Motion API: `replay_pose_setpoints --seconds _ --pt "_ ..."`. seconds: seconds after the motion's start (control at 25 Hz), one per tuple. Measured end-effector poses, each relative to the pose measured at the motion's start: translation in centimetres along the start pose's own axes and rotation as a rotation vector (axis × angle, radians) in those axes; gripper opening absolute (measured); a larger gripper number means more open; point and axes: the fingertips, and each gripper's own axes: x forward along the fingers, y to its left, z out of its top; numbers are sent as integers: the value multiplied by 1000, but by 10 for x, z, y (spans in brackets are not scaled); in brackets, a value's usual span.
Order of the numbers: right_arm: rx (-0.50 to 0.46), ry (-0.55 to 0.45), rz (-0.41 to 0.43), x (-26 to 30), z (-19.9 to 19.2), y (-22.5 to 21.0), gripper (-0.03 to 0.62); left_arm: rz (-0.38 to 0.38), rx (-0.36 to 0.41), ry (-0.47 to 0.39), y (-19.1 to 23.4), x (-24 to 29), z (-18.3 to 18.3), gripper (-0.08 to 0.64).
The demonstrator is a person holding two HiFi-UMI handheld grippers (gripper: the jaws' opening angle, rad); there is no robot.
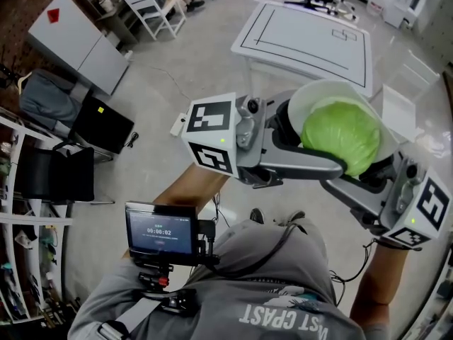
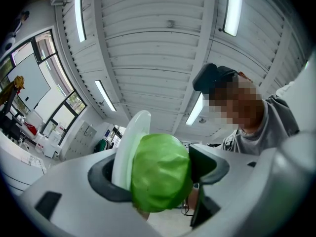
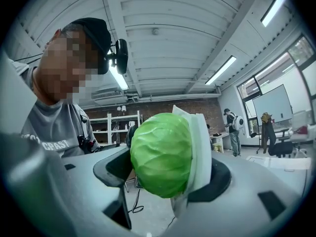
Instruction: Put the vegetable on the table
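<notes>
A green cabbage rests on a white plate, both carried in the air between my two grippers. My left gripper comes in from the left; one jaw lies behind the plate and the other against the cabbage. My right gripper clamps the same pair from the lower right. In the left gripper view the plate leans on the left jaw with the cabbage filling the gap. The right gripper view shows the cabbage pressed to the plate. A white table with black lines stands ahead.
A black office chair and shelving stand at the left, with a grey cabinet and a white chair farther back. A small monitor hangs at the person's chest. Another person stands across the room.
</notes>
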Motion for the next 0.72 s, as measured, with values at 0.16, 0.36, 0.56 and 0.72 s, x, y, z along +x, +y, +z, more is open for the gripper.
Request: replay_pose_setpoints --seconds 0.16,0.36,0.56,0.72 --pt "6 0 5 4 0 -12 322 6 -2 0 13 -3 2 359" --pt "23 13 22 2 -2 -37 322 30 -16 -8 38 0 -1 359" --pt "24 28 37 -5 6 -65 322 45 -15 -26 66 11 4 359" --pt "14 38 56 -17 9 -95 322 58 -21 -39 94 25 0 359"
